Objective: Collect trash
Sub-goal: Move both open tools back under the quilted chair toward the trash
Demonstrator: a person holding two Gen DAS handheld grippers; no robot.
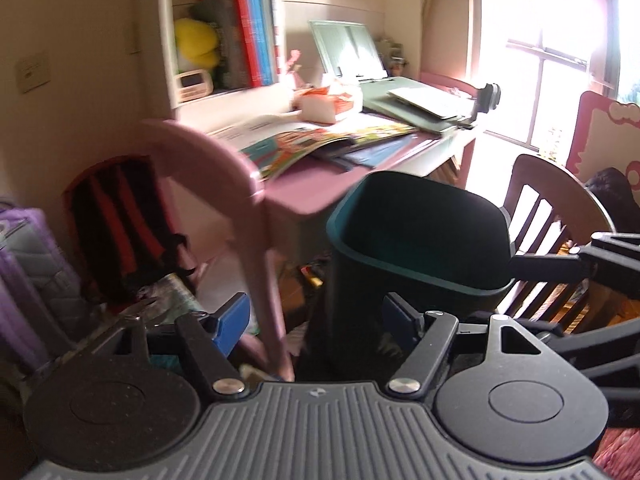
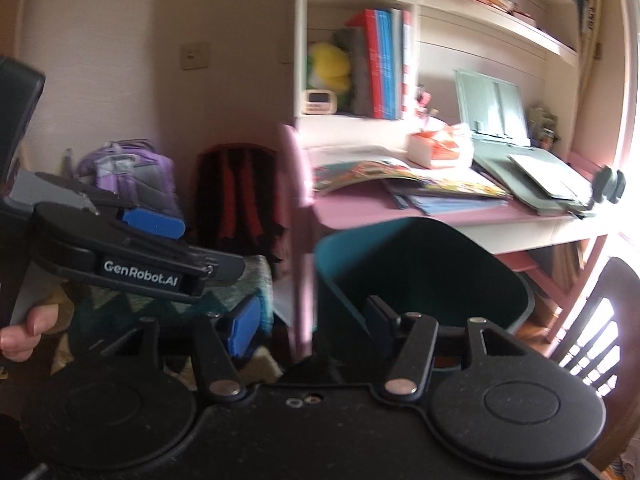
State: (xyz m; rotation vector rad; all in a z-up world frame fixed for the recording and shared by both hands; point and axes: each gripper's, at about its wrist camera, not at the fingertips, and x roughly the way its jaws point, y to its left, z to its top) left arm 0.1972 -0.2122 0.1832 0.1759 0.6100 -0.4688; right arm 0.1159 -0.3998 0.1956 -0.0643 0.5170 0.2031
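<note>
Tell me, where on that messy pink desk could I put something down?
The pink desk shows bare top only along its front edge, left of the blue papers, below the open colourful picture book. Farther right it is crowded: the grey-green folders and the white-and-orange packet cover it.

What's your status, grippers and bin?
Left gripper open, empty. Right gripper open, empty. Teal bin dead ahead, upright. Pink chair close beside it.

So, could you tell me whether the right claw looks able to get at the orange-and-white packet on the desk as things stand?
Probably not directly: the right claw is open and empty, but the teal bin and the pink chair back stand between it and the packet on the desk.
</note>
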